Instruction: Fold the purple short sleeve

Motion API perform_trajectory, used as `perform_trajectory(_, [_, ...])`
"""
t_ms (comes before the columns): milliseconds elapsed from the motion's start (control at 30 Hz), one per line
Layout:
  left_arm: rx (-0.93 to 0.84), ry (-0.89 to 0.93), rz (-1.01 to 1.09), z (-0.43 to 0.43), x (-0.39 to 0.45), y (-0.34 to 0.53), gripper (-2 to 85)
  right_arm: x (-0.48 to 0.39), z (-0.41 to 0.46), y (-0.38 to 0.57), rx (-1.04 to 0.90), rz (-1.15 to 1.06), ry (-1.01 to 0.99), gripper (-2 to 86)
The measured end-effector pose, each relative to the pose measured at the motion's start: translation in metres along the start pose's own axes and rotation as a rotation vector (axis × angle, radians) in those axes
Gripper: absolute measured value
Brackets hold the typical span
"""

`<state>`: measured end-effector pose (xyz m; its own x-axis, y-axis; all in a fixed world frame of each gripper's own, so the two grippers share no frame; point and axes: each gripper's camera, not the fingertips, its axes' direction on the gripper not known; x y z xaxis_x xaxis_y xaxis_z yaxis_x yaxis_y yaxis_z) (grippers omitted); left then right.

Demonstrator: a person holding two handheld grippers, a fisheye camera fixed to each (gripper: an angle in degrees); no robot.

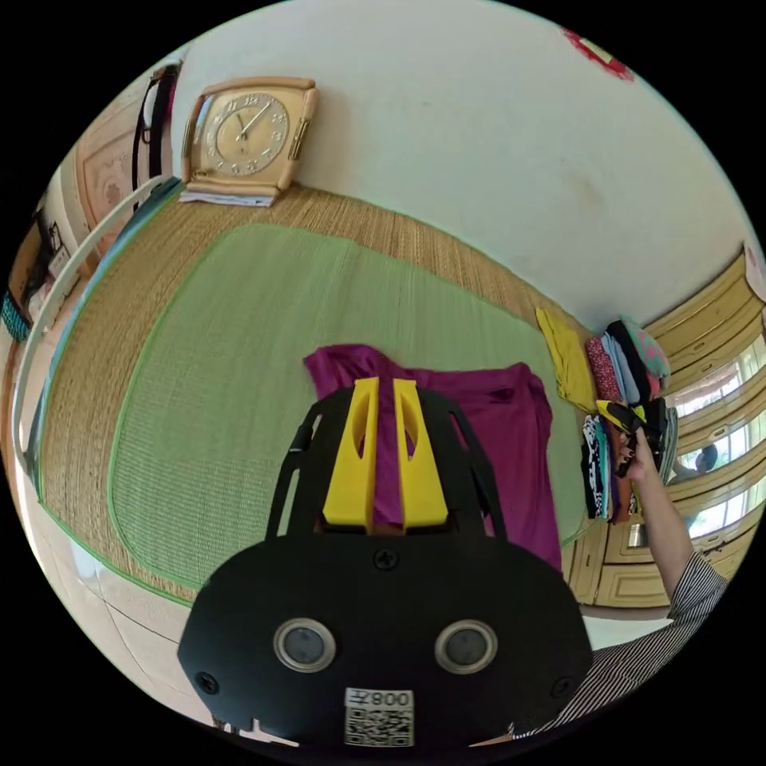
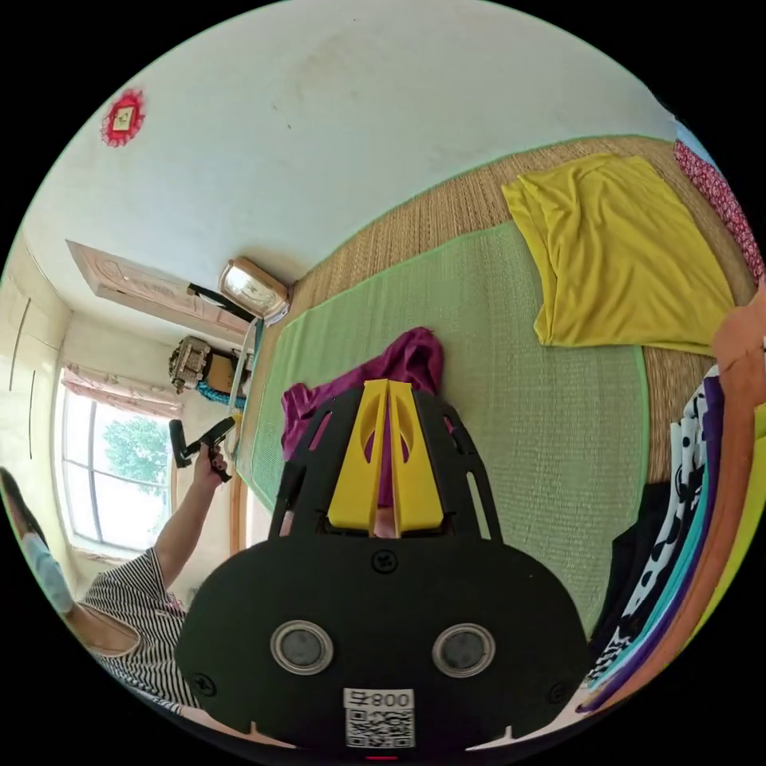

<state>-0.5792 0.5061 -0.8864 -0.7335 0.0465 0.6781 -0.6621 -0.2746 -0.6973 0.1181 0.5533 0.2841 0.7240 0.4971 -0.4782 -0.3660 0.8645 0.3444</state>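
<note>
- Purple short sleeve point(image 1: 487, 431) lies on green mat point(image 1: 239, 383), we hold it with both grippers.
- Left gripper point(image 1: 385, 391) jaws clamped on purple cloth.
- Right gripper point(image 2: 388, 395) jaws pinch it too.
- Yellow garment point(image 2: 622, 255) far right.

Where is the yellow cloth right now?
In the right gripper view the yellow cloth lies flat at upper right, partly on the green mat, beside the stack of folded clothes.
</note>
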Motion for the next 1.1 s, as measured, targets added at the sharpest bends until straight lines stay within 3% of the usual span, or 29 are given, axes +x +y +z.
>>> perform_trajectory(300, [-0.074,0.321,-0.336,-0.012,-0.148,0.107,7.4,0.029,0.009,0.120,-0.136,0.026,-0.070,3.5])
perform_trajectory(600, [-0.179,0.656,-0.615,0.024,-0.219,0.167,9.6,0.060,-0.009,0.214,-0.171,0.215,-0.067,6.5])
perform_trajectory(733, [-0.151,0.720,-0.653,0.024,-0.240,0.164,11.1,0.076,-0.009,0.228,-0.138,0.284,-0.175,7.8])
perform_trajectory(1100, [-0.040,0.814,-0.714,0.021,-0.291,0.143,12.8,0.106,0.015,0.241,-0.161,0.401,-0.233,7.8])
